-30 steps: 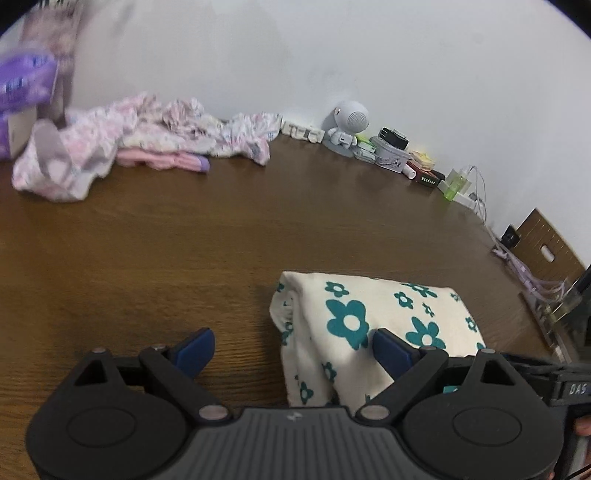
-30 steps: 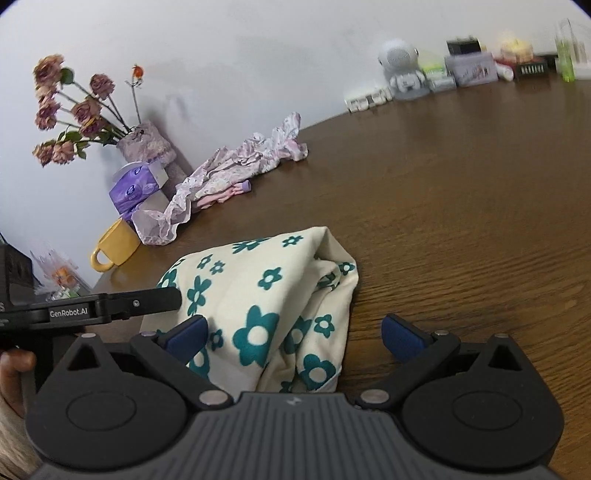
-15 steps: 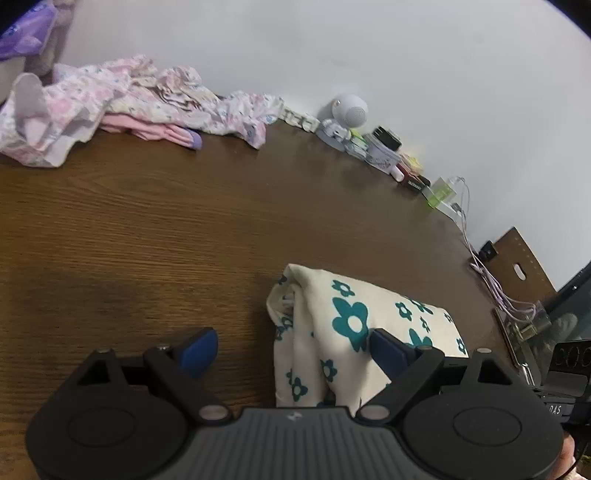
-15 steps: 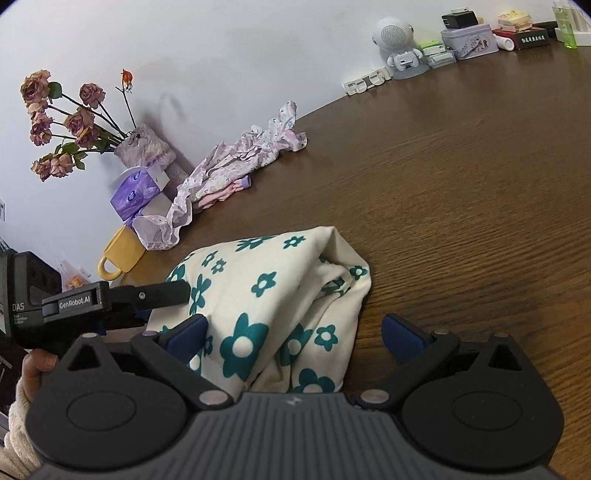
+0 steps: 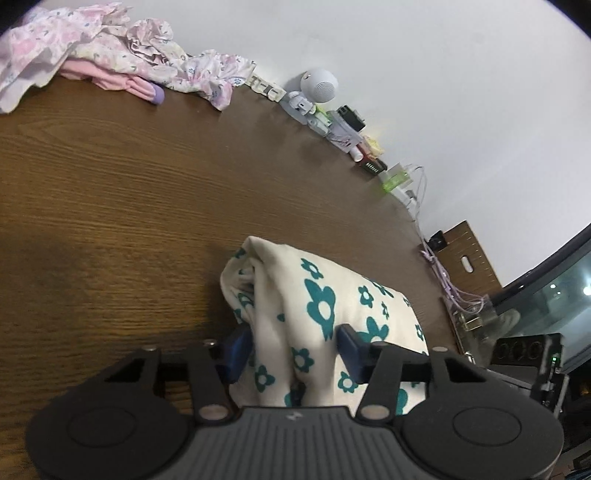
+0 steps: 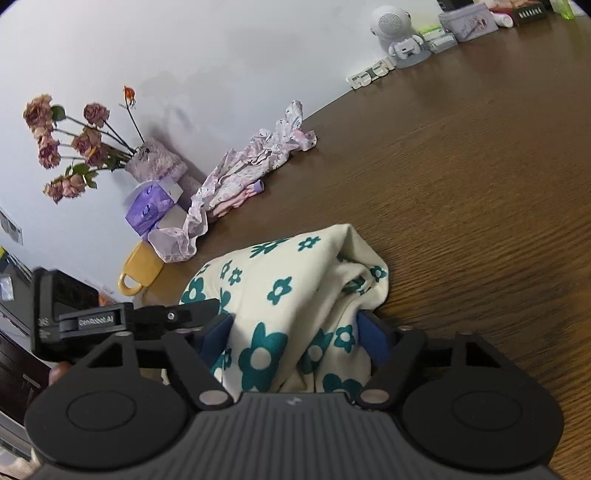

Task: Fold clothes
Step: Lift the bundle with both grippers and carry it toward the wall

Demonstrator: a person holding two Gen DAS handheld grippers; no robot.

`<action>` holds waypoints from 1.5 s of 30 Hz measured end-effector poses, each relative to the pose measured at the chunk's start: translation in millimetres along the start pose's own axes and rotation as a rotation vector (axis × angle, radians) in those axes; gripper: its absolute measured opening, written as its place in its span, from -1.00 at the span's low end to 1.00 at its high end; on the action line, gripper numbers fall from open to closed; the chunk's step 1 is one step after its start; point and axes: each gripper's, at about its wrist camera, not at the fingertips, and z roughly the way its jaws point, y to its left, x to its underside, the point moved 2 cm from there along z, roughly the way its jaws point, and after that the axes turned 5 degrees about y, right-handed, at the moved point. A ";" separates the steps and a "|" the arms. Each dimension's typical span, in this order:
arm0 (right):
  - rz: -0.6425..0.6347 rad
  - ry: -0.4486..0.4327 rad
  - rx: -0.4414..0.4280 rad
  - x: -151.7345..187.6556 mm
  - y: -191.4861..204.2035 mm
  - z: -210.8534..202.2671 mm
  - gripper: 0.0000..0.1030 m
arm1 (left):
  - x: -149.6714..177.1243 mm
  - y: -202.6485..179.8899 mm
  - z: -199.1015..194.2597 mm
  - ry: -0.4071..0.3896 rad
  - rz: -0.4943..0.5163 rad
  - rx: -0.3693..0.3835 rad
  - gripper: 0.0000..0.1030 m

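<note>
Closing both sets of jaws, I have my left gripper (image 5: 293, 345) and right gripper (image 6: 299, 334) pinching opposite ends of the floral bundle (image 5: 317, 306), pads pressed into cloth. It sits folded and compact near the table's (image 5: 110, 206) near edge. Left for folding: the pink heap (image 6: 251, 166) by the far edge against the wall.

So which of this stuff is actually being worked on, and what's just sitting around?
In use: flowered cloth, left gripper, right gripper, both closing on the cloth.

Just lying about: pink clothes pile, yellow mug, dried roses, tissue pack, toy robot.
</note>
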 end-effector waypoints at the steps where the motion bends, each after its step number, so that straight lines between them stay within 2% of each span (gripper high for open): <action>1: 0.015 0.000 -0.012 0.8 -2.2 0.1 0.17 | 1.6 0.9 0.5 -0.004 -0.001 0.010 -0.16; 3: 0.043 -0.010 -0.029 2.7 -6.2 -0.1 -0.02 | 4.4 2.2 1.3 -0.013 -0.003 0.028 -0.27; 5: 0.072 -0.022 -0.044 4.7 -10.2 -0.3 -0.11 | 5.3 -0.3 0.2 -0.027 -0.001 0.038 -0.37; 9: 0.069 -0.049 -0.053 5.1 -7.8 -3.2 -0.23 | 7.1 -5.5 -2.0 -0.056 0.002 0.056 -0.42; 16: 0.039 -0.082 -0.080 -2.1 3.9 -20.7 -0.25 | 8.9 -28.8 -24.2 -0.133 0.018 0.070 -0.42; 21: -0.024 -0.113 -0.090 -21.1 27.1 -47.1 -0.25 | -7.9 -65.4 -47.2 -0.192 0.050 0.068 -0.42; 29: -0.126 -0.152 -0.062 -103.2 66.4 -80.5 -0.25 | -76.1 -126.5 -61.3 -0.294 0.095 0.016 -0.42; 33: -0.147 -0.183 -0.030 -151.5 78.1 -81.7 -0.25 | -121.9 -138.8 -53.8 -0.343 0.076 0.012 -0.42; 38: -0.127 -0.217 -0.002 -215.4 77.9 -62.1 -0.25 | -175.9 -136.3 -28.5 -0.367 0.028 0.001 -0.42; 45: -0.110 -0.190 0.069 -290.0 46.5 3.5 -0.25 | -240.1 -98.5 35.1 -0.365 -0.033 -0.065 -0.42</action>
